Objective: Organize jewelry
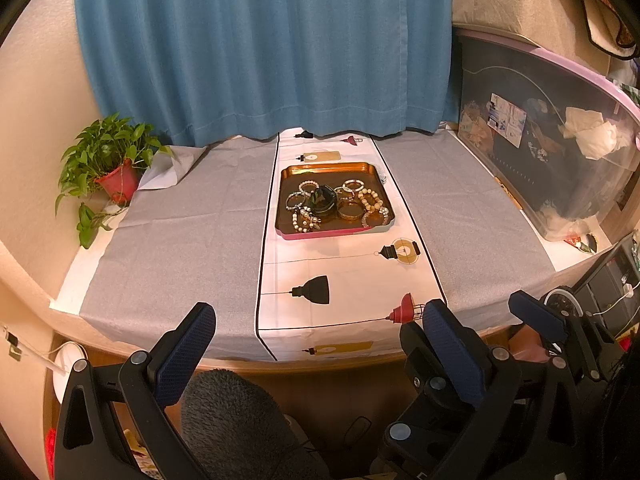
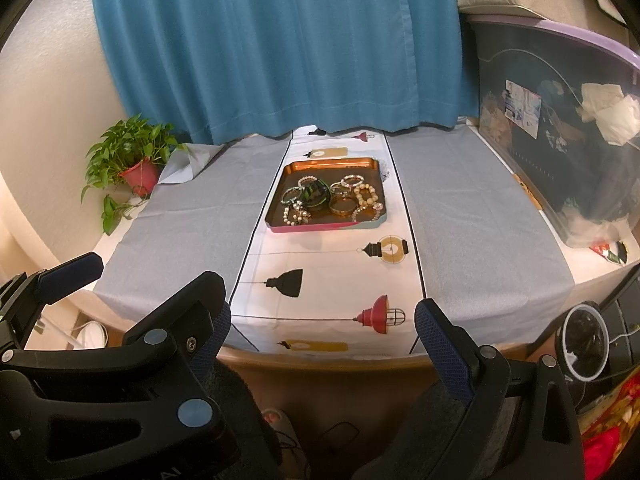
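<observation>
Hovering short of the table edge, left gripper [image 1: 318,344] and right gripper [image 2: 322,332] both have fingers spread wide, nothing btwn them. Past them, lamp-print runner [image 2: 332,276] runs down the middle of the grey cloth [image 1: 180,240]. Tray [image 1: 332,234] w/ heaped bracelets [image 1: 340,202] sits well ahead, centred on runner, untouched. Curtain [image 1: 260,48] behind.

Bracelets [image 1: 338,202] lie in a tray [image 1: 326,169] mid-table, plant [image 1: 108,160] far left, storage bin [image 1: 560,152] right.
</observation>
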A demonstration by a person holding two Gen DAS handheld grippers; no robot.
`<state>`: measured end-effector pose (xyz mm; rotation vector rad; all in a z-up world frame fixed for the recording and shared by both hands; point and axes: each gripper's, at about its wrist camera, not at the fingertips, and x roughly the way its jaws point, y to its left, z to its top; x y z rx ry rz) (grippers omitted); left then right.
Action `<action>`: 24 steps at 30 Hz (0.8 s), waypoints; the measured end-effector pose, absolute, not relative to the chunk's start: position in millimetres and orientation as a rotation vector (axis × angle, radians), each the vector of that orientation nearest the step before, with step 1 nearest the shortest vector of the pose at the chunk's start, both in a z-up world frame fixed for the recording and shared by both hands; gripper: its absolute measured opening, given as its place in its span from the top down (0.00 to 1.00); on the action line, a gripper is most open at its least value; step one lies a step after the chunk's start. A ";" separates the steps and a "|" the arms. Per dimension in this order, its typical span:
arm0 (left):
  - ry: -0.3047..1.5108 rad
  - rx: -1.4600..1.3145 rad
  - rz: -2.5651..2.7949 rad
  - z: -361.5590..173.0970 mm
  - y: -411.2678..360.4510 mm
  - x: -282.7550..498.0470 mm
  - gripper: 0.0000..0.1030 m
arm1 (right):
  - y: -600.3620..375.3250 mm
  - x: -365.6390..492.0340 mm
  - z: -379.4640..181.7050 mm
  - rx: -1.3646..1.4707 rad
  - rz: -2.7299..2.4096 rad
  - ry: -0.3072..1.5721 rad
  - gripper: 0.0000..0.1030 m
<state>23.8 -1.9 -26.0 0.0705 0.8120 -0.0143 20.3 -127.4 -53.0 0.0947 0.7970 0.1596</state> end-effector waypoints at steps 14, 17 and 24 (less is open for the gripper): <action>0.813 0.072 -0.014 -25.0 -3.4 25.3 0.00 | -128.0 20.1 -53.7 0.096 0.162 0.799 0.09; 0.814 0.070 -0.015 -24.9 -3.9 25.5 0.00 | -127.7 20.4 -53.5 0.095 0.159 0.800 0.09; 0.811 0.071 -0.009 -28.4 -0.5 22.3 0.00 | -128.3 21.5 -52.3 0.096 0.160 0.798 0.09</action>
